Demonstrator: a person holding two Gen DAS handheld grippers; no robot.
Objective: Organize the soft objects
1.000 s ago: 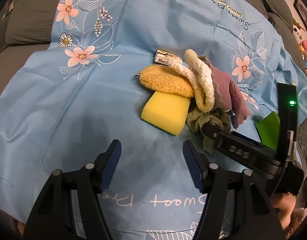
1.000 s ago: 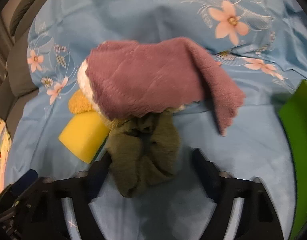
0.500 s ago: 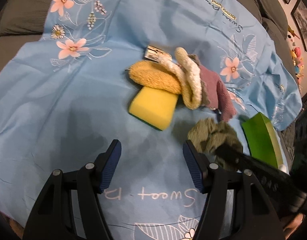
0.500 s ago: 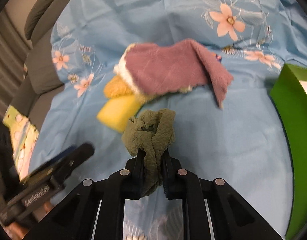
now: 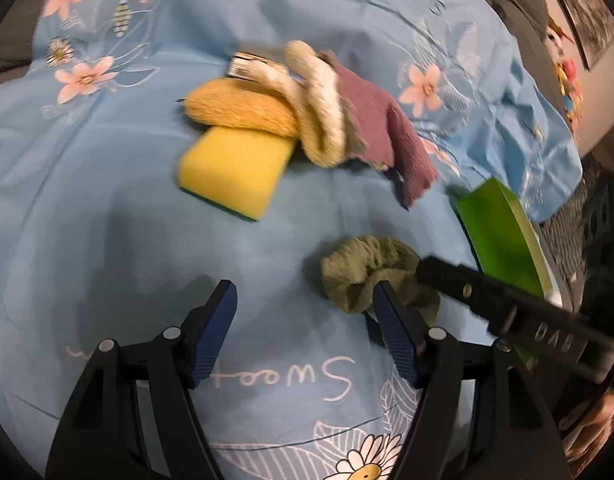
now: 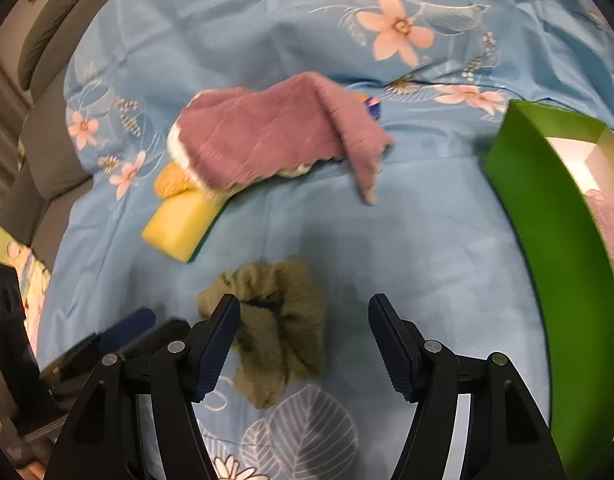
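Note:
An olive green crumpled cloth (image 6: 279, 320) lies loose on the blue flowered sheet (image 6: 427, 248). It sits between the jaws of my right gripper (image 6: 305, 312), close to the left finger; the jaws are opening and the pads do not press on it. My left gripper (image 5: 303, 300) is open and widening over bare sheet, with the olive cloth (image 5: 367, 268) just beyond its right fingertip. Farther back is a pile: a yellow sponge (image 5: 235, 168), a fluffy orange cloth (image 5: 239, 108), a cream fuzzy cloth (image 5: 323, 112) and a mauve towel (image 6: 267, 132).
A green box (image 6: 547, 208) stands open at the right, with something pinkish inside it. A small printed packet (image 5: 247, 68) peeks out behind the pile. Grey cushions border the sheet at the left and back. A hand shows at the lower right of the left wrist view.
My right gripper shut on the olive cloth, drew it out of the pile toward the near side, then opened and let it drop. The left gripper swung toward the cloth and opened a little wider.

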